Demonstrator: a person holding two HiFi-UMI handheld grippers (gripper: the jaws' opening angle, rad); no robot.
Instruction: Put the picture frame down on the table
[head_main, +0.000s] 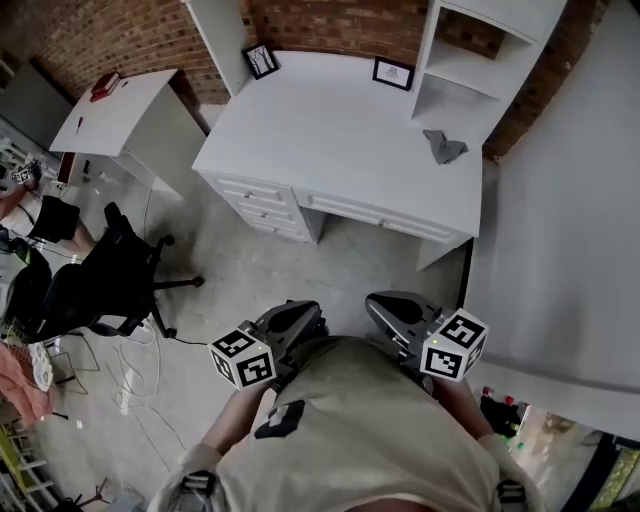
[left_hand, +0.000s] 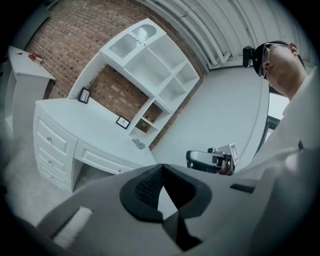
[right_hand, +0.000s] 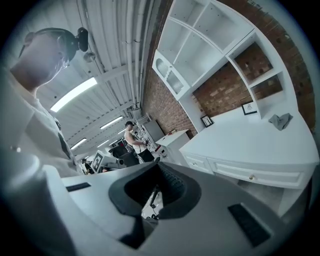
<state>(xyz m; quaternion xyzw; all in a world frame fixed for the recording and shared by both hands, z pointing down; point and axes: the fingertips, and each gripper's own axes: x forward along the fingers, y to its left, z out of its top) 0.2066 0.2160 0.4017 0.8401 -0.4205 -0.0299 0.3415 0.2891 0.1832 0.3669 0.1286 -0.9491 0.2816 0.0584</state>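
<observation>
Two black picture frames stand upright at the back of the white desk (head_main: 330, 130): one at the left (head_main: 262, 60) (left_hand: 85, 94) (right_hand: 206, 120), one further right (head_main: 393, 72) (left_hand: 123, 122) (right_hand: 248, 108). Both grippers are held close to the person's body, well short of the desk and above the floor. My left gripper (head_main: 300, 312) (left_hand: 161, 169) has its jaws together with nothing between them. My right gripper (head_main: 392, 302) (right_hand: 159, 166) is shut and empty too. Neither touches a frame.
A crumpled grey cloth (head_main: 443, 146) lies at the desk's right, below a white shelf unit (head_main: 480, 60). A black office chair (head_main: 110, 285) and loose cables (head_main: 135, 375) are on the floor at the left. A small white side table (head_main: 120, 115) stands beyond. A white panel (head_main: 570, 250) is at the right.
</observation>
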